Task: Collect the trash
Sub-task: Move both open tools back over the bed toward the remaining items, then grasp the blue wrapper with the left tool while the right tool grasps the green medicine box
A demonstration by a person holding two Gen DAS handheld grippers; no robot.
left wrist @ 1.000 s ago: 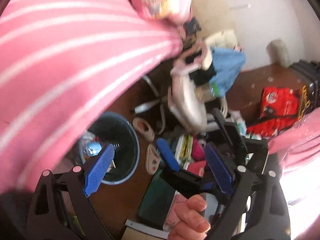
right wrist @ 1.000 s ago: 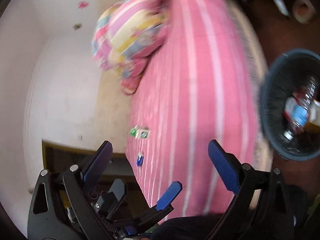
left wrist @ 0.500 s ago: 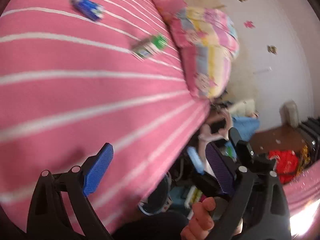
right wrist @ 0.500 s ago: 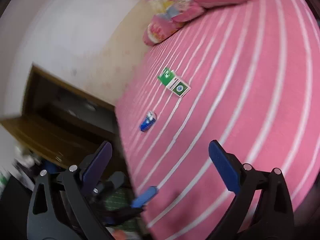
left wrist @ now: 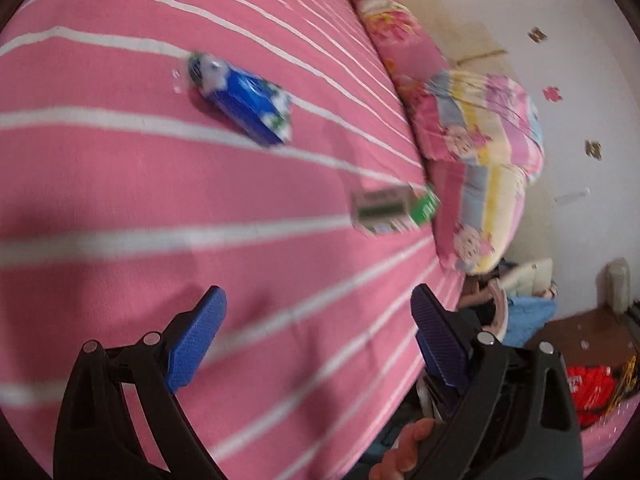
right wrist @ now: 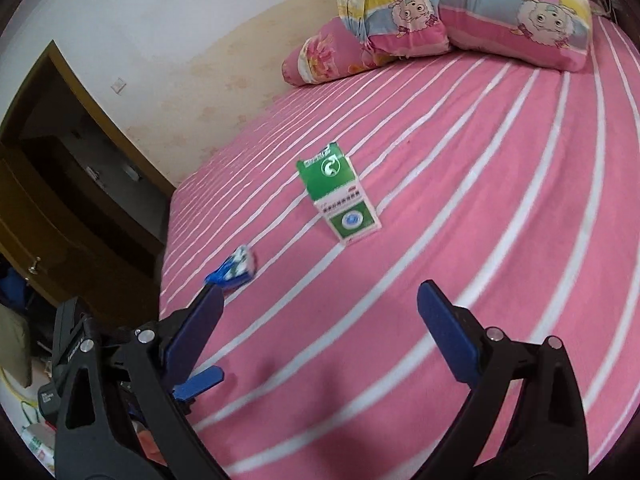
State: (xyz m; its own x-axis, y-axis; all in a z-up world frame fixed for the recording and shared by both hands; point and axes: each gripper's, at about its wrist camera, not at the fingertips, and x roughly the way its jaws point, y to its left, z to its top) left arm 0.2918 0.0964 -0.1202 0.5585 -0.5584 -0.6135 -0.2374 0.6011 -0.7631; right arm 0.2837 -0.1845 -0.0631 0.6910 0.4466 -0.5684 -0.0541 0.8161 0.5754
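Left gripper (left wrist: 316, 344): hovering spread wide, gripping nothing, over bed (left wrist: 120, 208).
Right gripper (right wrist: 320, 320): likewise splayed, unladen.
Green box (right wrist: 340, 200): lying mid-bed.
Blue wrapper (right wrist: 234, 268): sitting near the bed's edge.

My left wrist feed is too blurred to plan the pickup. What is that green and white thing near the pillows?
Observer: The right wrist view shows it sharply. It is a green and white carton with a round emblem, lying on the striped bedsheet, apart from the pillows.
Operator: Is the right gripper free to take it?
Observer: Yes. The right gripper is open with nothing between its fingers, and the carton lies ahead of it.
Operator: And the blue wrapper?
Observer: The blue wrapper lies near the bed's edge, on the side facing a wooden cabinet that your view misses.
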